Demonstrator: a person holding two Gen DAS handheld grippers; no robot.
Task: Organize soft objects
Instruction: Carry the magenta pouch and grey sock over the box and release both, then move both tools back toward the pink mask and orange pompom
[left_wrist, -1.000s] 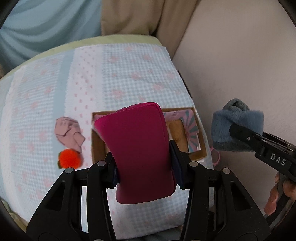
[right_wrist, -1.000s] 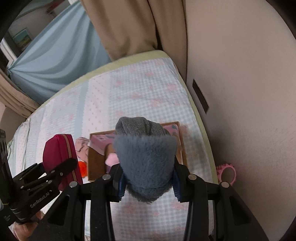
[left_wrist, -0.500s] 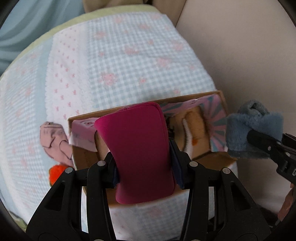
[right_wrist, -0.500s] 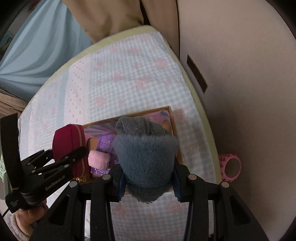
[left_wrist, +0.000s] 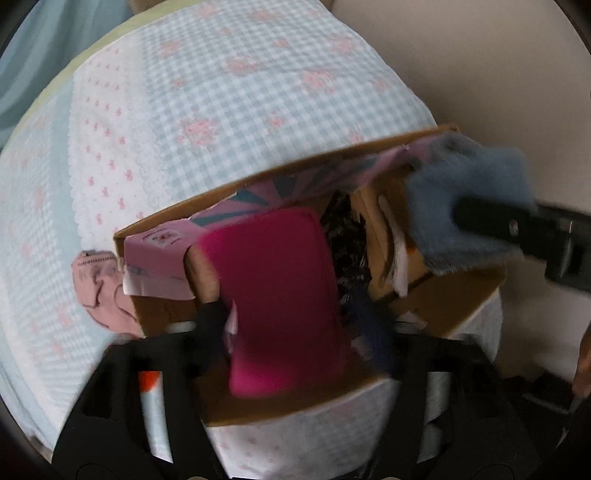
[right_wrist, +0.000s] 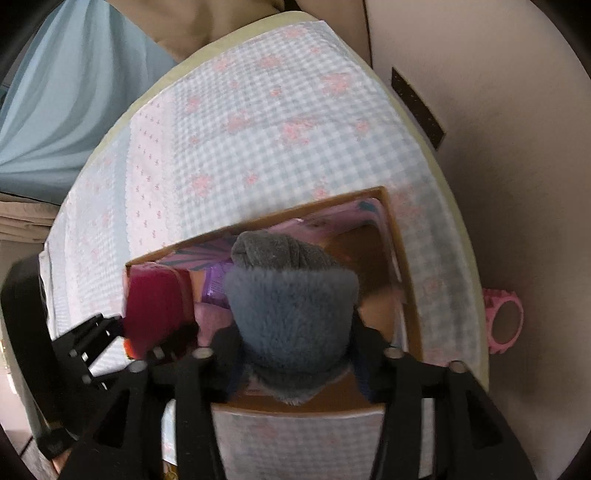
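Over the bed (left_wrist: 229, 92), magenta pouch (left_wrist: 280, 295) stands upright.

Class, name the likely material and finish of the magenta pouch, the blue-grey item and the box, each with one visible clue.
Magenta pouch: probably smooth matte fabric; zip edge visible.
Blue-grey item: fluffy fleece or faux fur; fuzzy pile, knitted grey top.
Box: brown cardboard, dull; thin raw edges.

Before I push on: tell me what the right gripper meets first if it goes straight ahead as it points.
Likely the inside of the open cardboard box: the right gripper, shut on the fluffy blue-grey sock, points into it. Depth is unclear.
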